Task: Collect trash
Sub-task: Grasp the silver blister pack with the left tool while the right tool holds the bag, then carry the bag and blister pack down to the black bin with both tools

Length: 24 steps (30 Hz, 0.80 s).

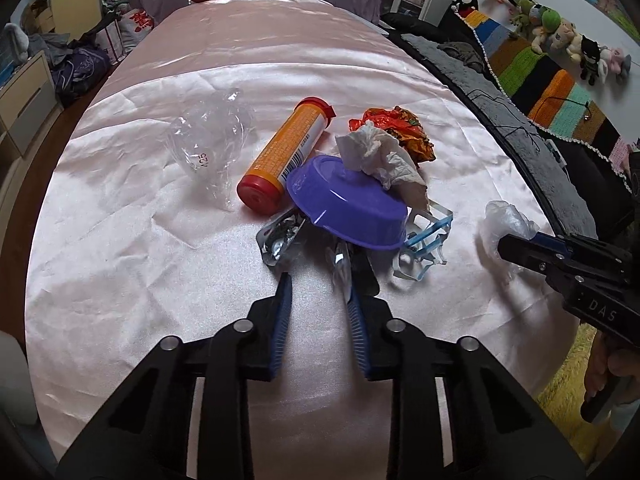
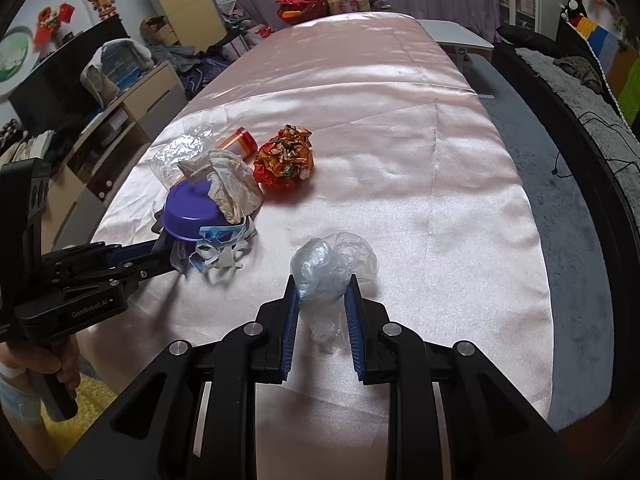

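Plastic wad [image 2: 332, 266] crumpled, translucent, apparently between right hand-held gripper [image 2: 322, 285] fingers.

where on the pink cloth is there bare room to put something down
Bare: the far half of the pink cloth, beyond the crumpled red wrapper, and the right side past the clear plastic bag. Crowded: the near left, around the purple bowl and orange tube.
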Each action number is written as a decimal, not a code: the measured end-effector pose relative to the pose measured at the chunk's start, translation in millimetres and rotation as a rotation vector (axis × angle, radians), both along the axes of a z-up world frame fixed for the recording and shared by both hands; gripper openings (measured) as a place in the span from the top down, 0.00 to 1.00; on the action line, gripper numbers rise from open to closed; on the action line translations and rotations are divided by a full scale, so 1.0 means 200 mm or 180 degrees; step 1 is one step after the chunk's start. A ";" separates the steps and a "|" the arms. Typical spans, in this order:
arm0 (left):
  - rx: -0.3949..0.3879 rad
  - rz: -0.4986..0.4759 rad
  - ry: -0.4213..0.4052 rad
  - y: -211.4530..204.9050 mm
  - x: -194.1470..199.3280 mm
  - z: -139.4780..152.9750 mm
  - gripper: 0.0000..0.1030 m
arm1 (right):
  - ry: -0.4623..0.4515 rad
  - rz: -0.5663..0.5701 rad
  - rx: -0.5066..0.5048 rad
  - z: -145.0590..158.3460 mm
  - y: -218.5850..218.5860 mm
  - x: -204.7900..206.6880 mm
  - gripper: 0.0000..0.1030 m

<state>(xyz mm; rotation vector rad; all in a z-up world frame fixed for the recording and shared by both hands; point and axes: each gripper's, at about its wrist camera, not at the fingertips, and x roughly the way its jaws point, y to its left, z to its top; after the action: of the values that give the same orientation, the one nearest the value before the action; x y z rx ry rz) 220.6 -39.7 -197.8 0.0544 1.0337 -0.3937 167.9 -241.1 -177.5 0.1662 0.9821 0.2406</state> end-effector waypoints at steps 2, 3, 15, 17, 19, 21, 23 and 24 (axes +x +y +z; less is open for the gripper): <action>0.0004 -0.0005 -0.0016 0.00 -0.01 0.01 0.90 | -0.0007 0.0014 -0.0001 0.01 0.01 -0.01 0.77; 0.0008 -0.0002 -0.0026 0.01 -0.01 0.01 0.95 | -0.0009 0.0019 0.0000 0.01 0.01 -0.01 0.77; 0.0054 0.0019 -0.0179 0.07 -0.14 0.08 0.97 | -0.0094 0.0080 -0.0007 0.08 0.06 -0.12 0.77; 0.0054 0.0031 -0.0197 0.09 -0.19 0.10 0.97 | -0.0102 0.0099 -0.0017 0.10 0.07 -0.15 0.77; 0.0049 0.0065 -0.0214 0.11 -0.24 0.12 0.97 | -0.0112 0.0126 -0.0030 0.11 0.08 -0.18 0.77; 0.0041 0.0102 -0.0231 0.14 -0.31 0.13 0.97 | -0.0130 0.0155 -0.0034 0.12 0.10 -0.21 0.77; 0.0040 0.0129 -0.0242 0.15 -0.37 0.15 0.97 | -0.0148 0.0180 -0.0031 0.13 0.12 -0.25 0.78; 0.0039 0.0139 -0.0248 0.16 -0.40 0.16 0.97 | -0.0155 0.0196 -0.0027 0.14 0.12 -0.27 0.78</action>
<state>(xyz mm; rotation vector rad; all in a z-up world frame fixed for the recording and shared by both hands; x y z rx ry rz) 140.7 -7.1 -166.2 0.0575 0.9590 -0.3432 114.1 -216.5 -150.3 0.1218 0.9407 0.2957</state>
